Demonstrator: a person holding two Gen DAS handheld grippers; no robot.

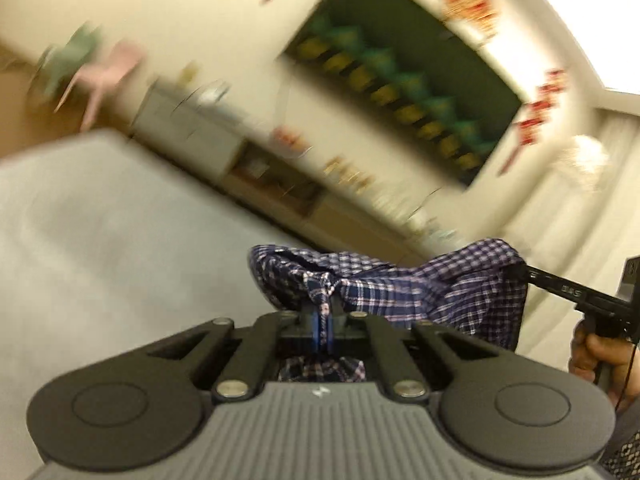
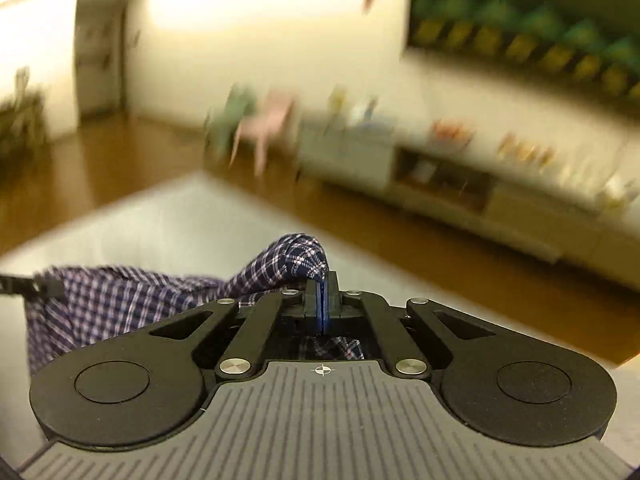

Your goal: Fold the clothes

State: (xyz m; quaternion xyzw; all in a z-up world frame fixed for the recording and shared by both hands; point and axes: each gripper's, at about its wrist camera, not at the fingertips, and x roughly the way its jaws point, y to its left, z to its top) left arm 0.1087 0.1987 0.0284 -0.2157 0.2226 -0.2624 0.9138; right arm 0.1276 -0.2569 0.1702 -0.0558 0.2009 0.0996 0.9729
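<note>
Garment: a navy, white and pink plaid cotton shirt (image 1: 420,284), lifted above the pale grey table (image 1: 100,220) and strung between the two grippers; its lower part hangs in loose folds toward the table.
Left gripper (image 1: 325,312): fingers pressed together on a bunched edge of the shirt, the cloth puckered where it enters the pinch.
Right gripper (image 2: 322,300): fingers pressed together on another edge; the plaid humps over the tips. In the left wrist view it reaches the shirt's far corner from the side, held by the person's right hand (image 1: 600,356).
Surroundings: beyond the table, blurred, a low white cabinet (image 2: 460,176), a pink chair (image 2: 264,124) and a dark framed picture (image 1: 400,76) on the wall.
Risk, slipping: each pinch takes only a small bite of cloth, so a quick swing, which the heavy blur suggests, could pull an edge free and drop the shirt in a heap.
Risk, crooked fold: the shirt sags unevenly between the grips, so it may land on the table twisted or creased.
Writing: small pale characters on the right gripper's black arm, too blurred to read; a small mark on each grey housing, no legible brand.
</note>
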